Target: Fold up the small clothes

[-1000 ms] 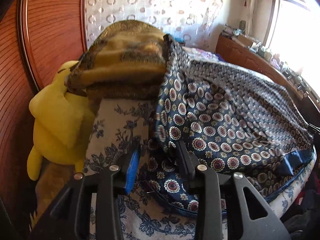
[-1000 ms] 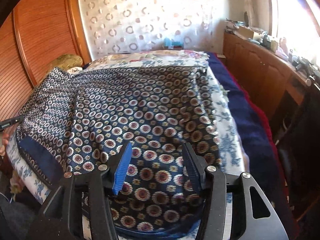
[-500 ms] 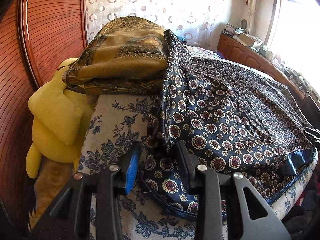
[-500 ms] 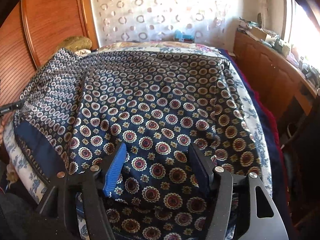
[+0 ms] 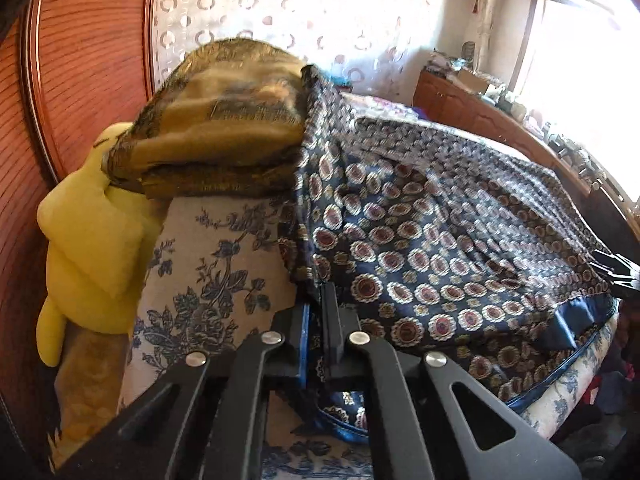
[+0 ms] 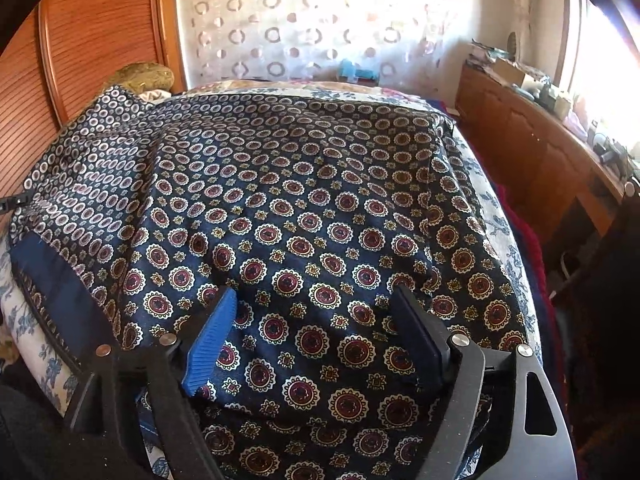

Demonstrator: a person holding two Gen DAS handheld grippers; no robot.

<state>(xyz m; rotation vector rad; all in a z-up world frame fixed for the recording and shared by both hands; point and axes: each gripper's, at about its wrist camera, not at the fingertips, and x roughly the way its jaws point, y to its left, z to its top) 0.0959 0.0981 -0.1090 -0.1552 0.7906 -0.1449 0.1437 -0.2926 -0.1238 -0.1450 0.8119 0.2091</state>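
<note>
- Wooden panelling (image 5: 92,60) and a ringed curtain (image 6: 304,20) back the bed (image 5: 208,264), whose cover carries blue flowers.
- At far left we see a yellow plush (image 5: 92,240), with a folded gold cloth (image 5: 224,132) stacked beside it.
- Our navy scarf (image 6: 304,216), patterned with red medallions and edged with a plain blue band, lies spread across the bed, its left side rumpled up against the gold cloth.
- Our left claw (image 5: 318,320) is clamped tight on the scarf's near left edge, fabric pinched between the pads.
- Our right claw (image 6: 316,332) is opening wide just above the flat scarf, gripping nothing.
- A wooden sideboard (image 6: 532,152) runs along the right.
</note>
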